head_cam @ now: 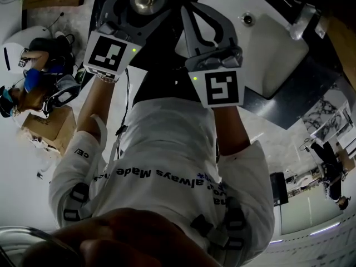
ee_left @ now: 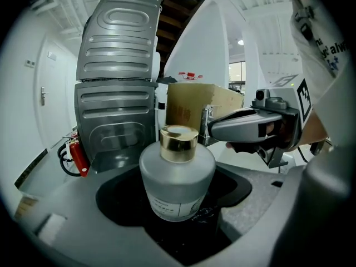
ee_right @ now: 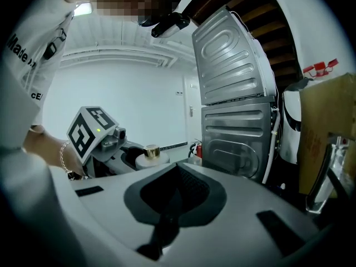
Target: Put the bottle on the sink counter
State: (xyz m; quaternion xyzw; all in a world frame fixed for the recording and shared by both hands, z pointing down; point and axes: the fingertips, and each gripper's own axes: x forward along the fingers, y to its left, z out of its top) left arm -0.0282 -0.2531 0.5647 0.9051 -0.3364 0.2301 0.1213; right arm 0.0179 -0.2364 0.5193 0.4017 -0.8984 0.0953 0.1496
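Left gripper (ee_left: 173, 202) jaws are clamped on the lower body of a frosted bottle (ee_left: 177, 177), which is held upright with its gold cap (ee_left: 178, 143) uppermost. Right gripper (ee_right: 177, 188) is held just beside it, jaws pressed together with nothing between them. In the head view, the bottle is seen left of the white sink (head_cam: 278, 54).

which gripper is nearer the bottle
Left. The bottle is clamped between the jaws of the left gripper; the right gripper hangs beside it, jaws shut, empty, not touching.
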